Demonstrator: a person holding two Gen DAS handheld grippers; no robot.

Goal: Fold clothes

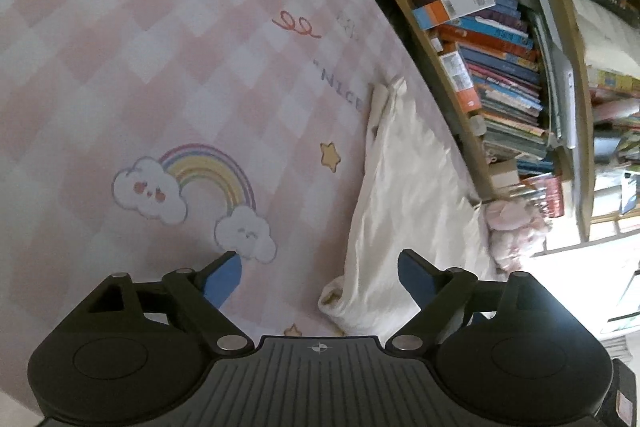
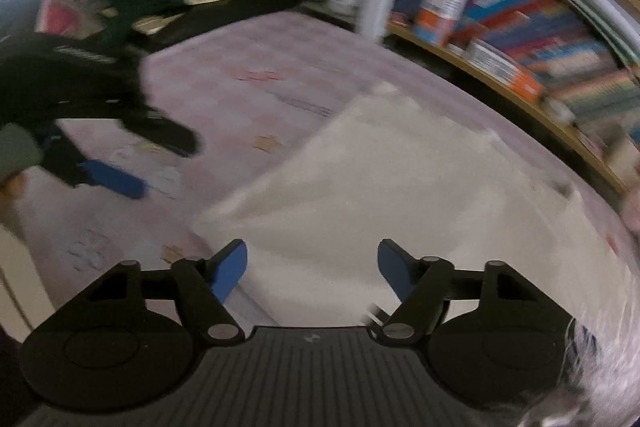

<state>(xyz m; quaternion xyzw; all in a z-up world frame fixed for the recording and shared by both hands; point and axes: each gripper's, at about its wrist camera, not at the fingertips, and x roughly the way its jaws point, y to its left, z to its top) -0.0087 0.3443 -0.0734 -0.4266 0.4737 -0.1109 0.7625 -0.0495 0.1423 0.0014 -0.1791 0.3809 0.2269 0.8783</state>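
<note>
White garment [image 1: 404, 211] lay on the bed [image 1: 160, 67], along its edge nearest the bookshelf [image 1: 500, 75]; soft, matte cloth, folded into a long narrow shape with a rolled, bunched end near the left tool [image 1: 320, 277]. Bed sheet was a smooth pink-and-white check printed with a rainbow, clouds and stars. Left tool was spread wide, blue flat pads holding nothing, one finger over the sheet, the other over the garment. Right tool [image 2: 312, 267] likewise spread wide and empty, just above the garment's near edge. Right view motion-blurred; garment [image 2: 400, 195] read as a broad pale slab. Pink fluffy toy [image 1: 516, 227] sat beside the garment.
</note>
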